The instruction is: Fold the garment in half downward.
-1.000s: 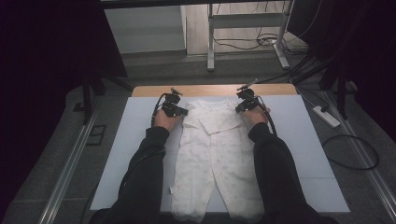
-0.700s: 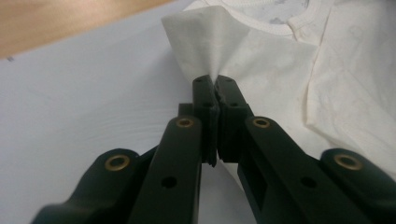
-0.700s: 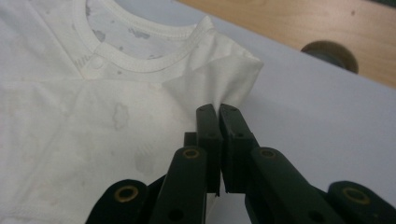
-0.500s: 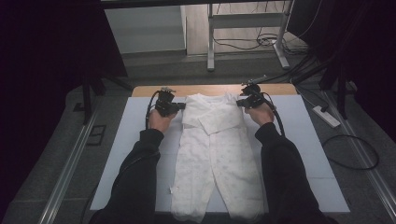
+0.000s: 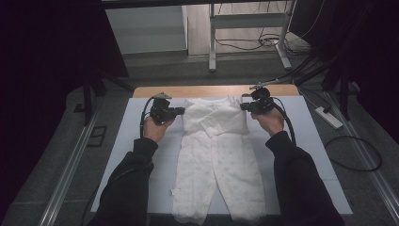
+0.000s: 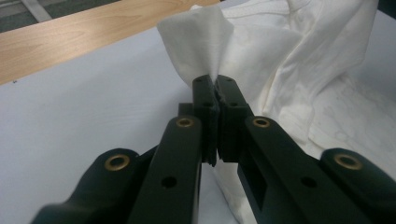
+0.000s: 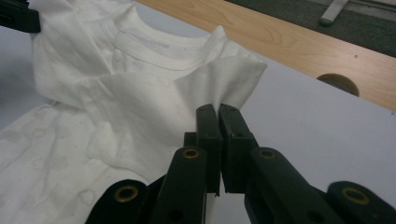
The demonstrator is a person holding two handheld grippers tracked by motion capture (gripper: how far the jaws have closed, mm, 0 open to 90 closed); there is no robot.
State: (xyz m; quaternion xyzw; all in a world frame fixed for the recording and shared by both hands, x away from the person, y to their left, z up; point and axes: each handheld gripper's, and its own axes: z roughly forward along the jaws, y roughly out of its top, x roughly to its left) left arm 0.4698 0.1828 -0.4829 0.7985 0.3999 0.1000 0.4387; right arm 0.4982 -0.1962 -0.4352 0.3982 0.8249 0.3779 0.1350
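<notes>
high view: white baby romper (image 5: 214, 155) lies flat on the white sheet (image 5: 301, 141) over the wooden table (image 5: 211, 90), legs toward the person, neck end far. left gripper (image 5: 179, 111) sits at the garment's left shoulder, right gripper (image 5: 244, 106) at the right shoulder, both pointing inward at the fabric. top of the romper looks bunched and lifted btwn the two, sleeves pulled in.

left gripper view: jaws clenched tight on a fold of the romper's white cloth (image 6: 201, 44); the fold fans up out of the tips. rest of the garment heaps to the right, wood edge at upper left.

right gripper view: same story, jaws pinched on a flap of romper fabric (image 7: 224, 81) that stands up above the tips. ribbed neckline (image 7: 159, 46) just left of it, faint print on the body lower left. the other gripper's black tip (image 7: 16, 16) shows at top left corner, on the far shoulder. round hole (image 7: 337, 83) in the wood strip at right.
</notes>
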